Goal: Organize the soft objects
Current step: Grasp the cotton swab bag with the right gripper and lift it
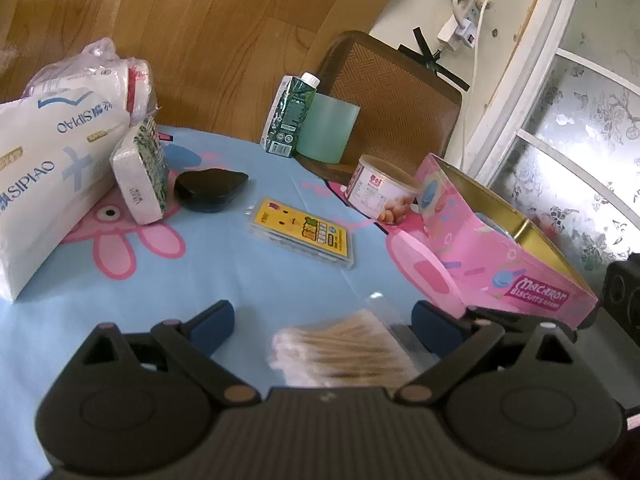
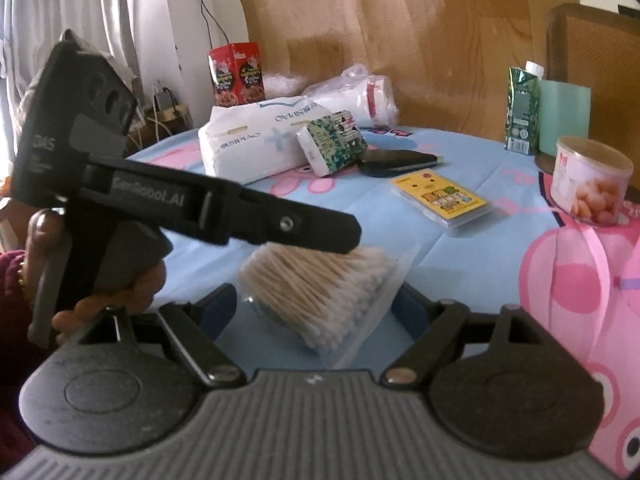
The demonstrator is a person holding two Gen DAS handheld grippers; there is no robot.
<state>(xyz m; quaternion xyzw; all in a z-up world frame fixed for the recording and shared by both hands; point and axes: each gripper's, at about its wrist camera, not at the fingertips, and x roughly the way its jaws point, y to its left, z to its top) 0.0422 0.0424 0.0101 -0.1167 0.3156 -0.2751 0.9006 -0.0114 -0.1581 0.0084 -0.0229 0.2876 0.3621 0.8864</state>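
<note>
Large white plastic-wrapped tissue pack (image 1: 48, 160) and small green-patterned tissue packet (image 1: 140, 176) stand together at ten o'clock on the blue cartoon-print tablecloth (image 1: 224, 276). The left gripper (image 1: 324, 316) hangs released, jaws wide; the clear plastic bag of wooden cotton swabs (image 1: 340, 350) lies between them at six o'clock, blurred, apparently ungripped. The right gripper (image 2: 316, 300) is likewise released, straddling the same bag. The open pink oblong biscuit tin (image 1: 516, 256) sits at three o'clock. The step in hand looks like placing or handing over the swabs; next, one gripper must close gently on the bag; where it belongs, tissues or tin, I cannot tell.
</note>
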